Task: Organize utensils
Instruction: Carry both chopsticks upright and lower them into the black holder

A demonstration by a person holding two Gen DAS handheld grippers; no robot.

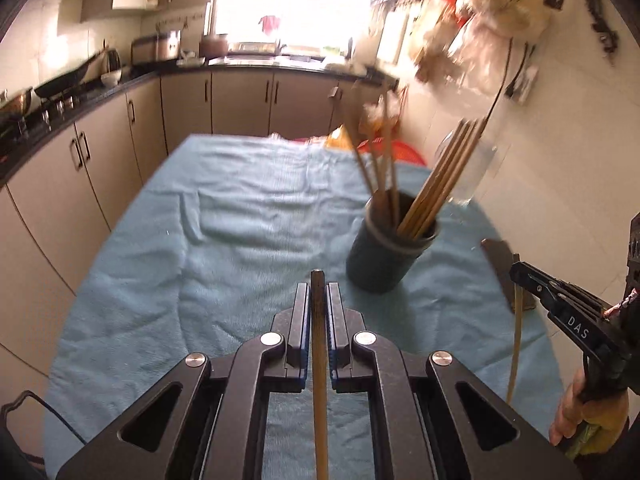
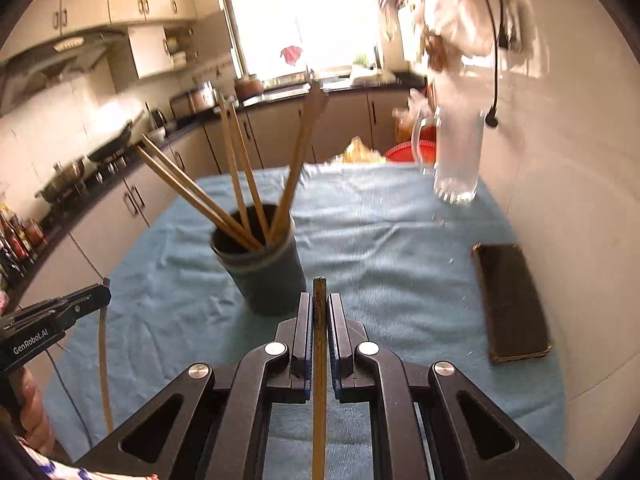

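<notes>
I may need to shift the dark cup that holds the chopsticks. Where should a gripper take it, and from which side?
Take the dark cup low on its round wall, coming in level from the near side. It stands upright on the blue cloth, and the chopsticks fan out over its rim, so a grasp from above would probably foul them.

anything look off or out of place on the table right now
Nothing is spilled or broken. The wooden chopsticks splay in all directions in the dark round holder instead of standing bundled. Each gripper, left and right, holds one more chopstick.
</notes>
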